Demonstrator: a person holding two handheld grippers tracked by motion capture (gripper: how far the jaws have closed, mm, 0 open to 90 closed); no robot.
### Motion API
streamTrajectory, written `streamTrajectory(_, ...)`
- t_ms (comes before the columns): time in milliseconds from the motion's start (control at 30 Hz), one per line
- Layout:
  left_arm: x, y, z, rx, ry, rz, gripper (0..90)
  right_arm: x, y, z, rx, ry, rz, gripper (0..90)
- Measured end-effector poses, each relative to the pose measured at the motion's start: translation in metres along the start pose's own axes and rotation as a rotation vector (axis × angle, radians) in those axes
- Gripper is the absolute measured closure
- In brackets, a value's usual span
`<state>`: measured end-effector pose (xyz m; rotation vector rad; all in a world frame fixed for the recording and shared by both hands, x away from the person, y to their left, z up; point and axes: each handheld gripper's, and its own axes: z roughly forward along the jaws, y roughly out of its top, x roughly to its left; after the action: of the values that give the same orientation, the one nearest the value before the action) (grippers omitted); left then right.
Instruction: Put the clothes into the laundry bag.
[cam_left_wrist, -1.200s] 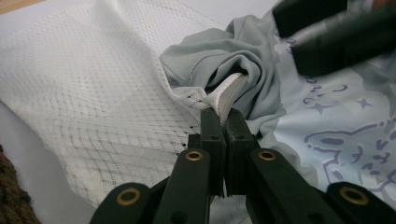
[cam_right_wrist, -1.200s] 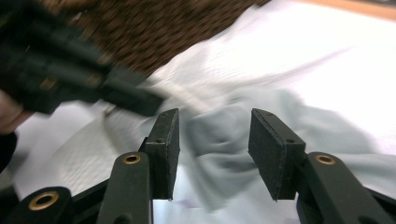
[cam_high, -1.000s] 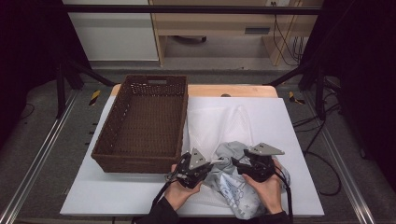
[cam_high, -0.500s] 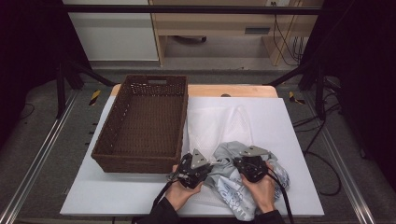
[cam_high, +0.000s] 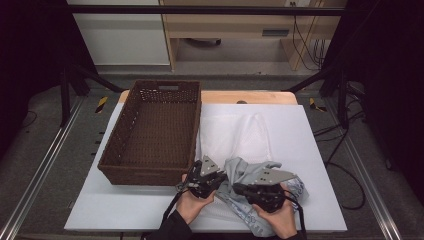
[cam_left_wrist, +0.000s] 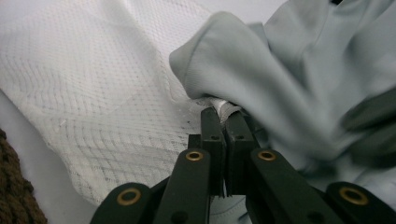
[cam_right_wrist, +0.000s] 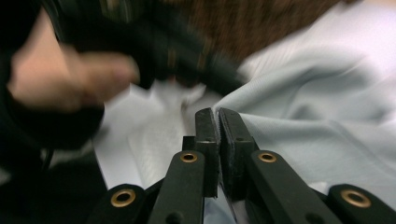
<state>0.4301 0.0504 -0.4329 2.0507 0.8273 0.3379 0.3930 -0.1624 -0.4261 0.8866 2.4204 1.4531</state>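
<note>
Jaws of left gripper (cam_left_wrist: 219, 114) pinching white mesh bag (cam_left_wrist: 93, 88) edge, right gripper (cam_right_wrist: 215, 114) jaws pressed together on grey garment (cam_right_wrist: 327, 116), its view motion-blurred.

The basket (cam_high: 155, 135) stands on the counter (cam_high: 90, 215), left of the mesh bag (cam_high: 240, 135). The garment (cam_high: 245, 172) lies on the bag's near end, right of the basket's near corner.
</note>
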Motion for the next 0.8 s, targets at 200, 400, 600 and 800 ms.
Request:
streamTrajectory(200,-0.008,0.005,-0.005,-0.038,-0.015,0.037,88.8,-0.002,-0.015,0.041,0.150,-0.105,-0.017,86.6)
streamTrajectory(400,-0.013,0.002,-0.002,-0.017,-0.020,0.058,88.7,-0.012,-0.020,0.056,0.107,-0.251,-0.002,83.8)
streamTrajectory(600,-0.007,-0.003,-0.002,0.001,-0.006,0.063,88.6,-0.010,-0.011,0.041,0.120,-0.148,0.021,64.3)
streamTrajectory(800,-0.006,-0.004,-0.002,0.012,0.004,0.073,88.6,-0.006,0.009,0.004,0.045,-0.201,-0.014,57.6)
